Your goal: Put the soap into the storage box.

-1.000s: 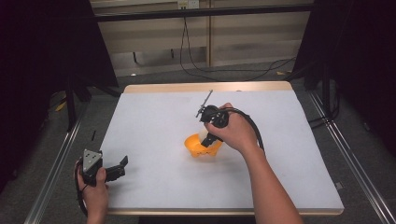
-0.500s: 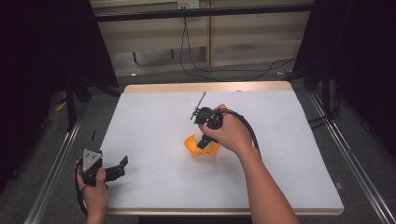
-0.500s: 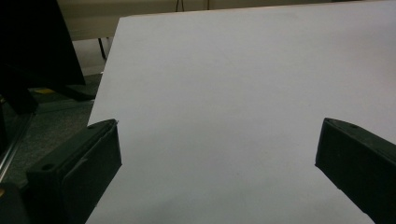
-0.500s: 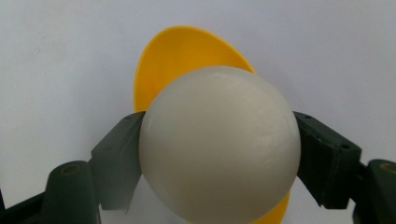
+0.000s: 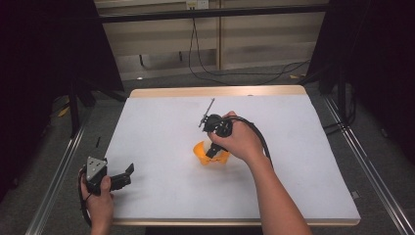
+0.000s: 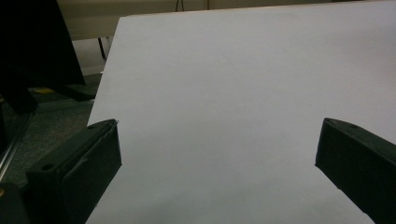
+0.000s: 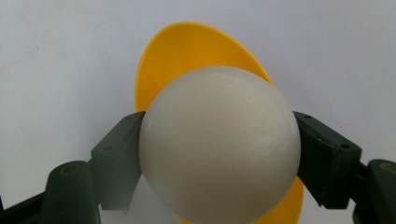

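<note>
The right tongs (image 7: 219, 154) gripped a white ball (image 7: 219, 149) – its 2 jaws pressed against the ball's opposite sides. Directly behind the ball lay a yellow bowl (image 7: 187, 51), resting on the white surface (image 5: 161, 122); whether ball and bowl touched could not be told. In the high view, the right hand (image 5: 240, 139) held its tongs (image 5: 214, 152) pointing down over the bowl (image 5: 201, 151), near the middle of the surface. The left tongs (image 6: 217, 154) stood open – 2 jaws wide apart, with bare surface (image 6: 233, 70) between them. In the high view they (image 5: 128, 172) rested at the near left corner, well apart from the bowl, held in the left hand (image 5: 100, 198).
</note>
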`<control>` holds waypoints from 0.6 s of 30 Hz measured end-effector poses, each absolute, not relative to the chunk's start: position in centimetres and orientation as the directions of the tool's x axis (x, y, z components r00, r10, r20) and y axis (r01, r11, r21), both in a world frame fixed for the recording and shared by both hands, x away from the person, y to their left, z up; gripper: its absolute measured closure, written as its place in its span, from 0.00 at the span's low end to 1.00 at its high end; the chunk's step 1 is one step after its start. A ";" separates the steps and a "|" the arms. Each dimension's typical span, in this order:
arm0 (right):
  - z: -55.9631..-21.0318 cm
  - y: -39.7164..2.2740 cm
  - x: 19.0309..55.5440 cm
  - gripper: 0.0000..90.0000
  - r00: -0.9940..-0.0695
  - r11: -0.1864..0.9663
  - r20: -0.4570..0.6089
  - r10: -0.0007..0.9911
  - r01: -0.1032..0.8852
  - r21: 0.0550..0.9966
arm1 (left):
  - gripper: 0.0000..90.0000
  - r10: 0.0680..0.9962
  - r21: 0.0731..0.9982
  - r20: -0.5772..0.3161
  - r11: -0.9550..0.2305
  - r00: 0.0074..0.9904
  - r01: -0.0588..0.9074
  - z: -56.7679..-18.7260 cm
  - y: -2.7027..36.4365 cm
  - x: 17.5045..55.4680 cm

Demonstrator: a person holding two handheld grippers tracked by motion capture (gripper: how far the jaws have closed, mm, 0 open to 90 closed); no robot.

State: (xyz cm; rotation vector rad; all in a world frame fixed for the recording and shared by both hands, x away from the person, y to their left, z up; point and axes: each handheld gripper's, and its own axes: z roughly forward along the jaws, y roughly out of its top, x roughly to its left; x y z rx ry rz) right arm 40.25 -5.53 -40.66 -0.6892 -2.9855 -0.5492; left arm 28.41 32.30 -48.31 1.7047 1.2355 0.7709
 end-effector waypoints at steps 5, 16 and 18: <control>-40.7 -5.6 40.3 0.26 -0.901 0.839 0.117 0.418 0.432 0.331 | 0.00 0.949 0.903 -0.012 -0.125 0.315 0.411 -48.3 32.3 28.4; -39.5 -6.8 39.8 0.22 -0.887 0.808 0.114 0.448 0.456 0.373 | 0.00 0.950 0.903 -0.013 -0.123 0.312 0.412 -48.3 32.3 28.4; -39.3 -7.1 39.8 0.22 -0.887 0.805 0.116 0.447 0.456 0.379 | 0.00 0.950 0.903 -0.012 -0.124 0.313 0.411 -48.3 32.3 28.4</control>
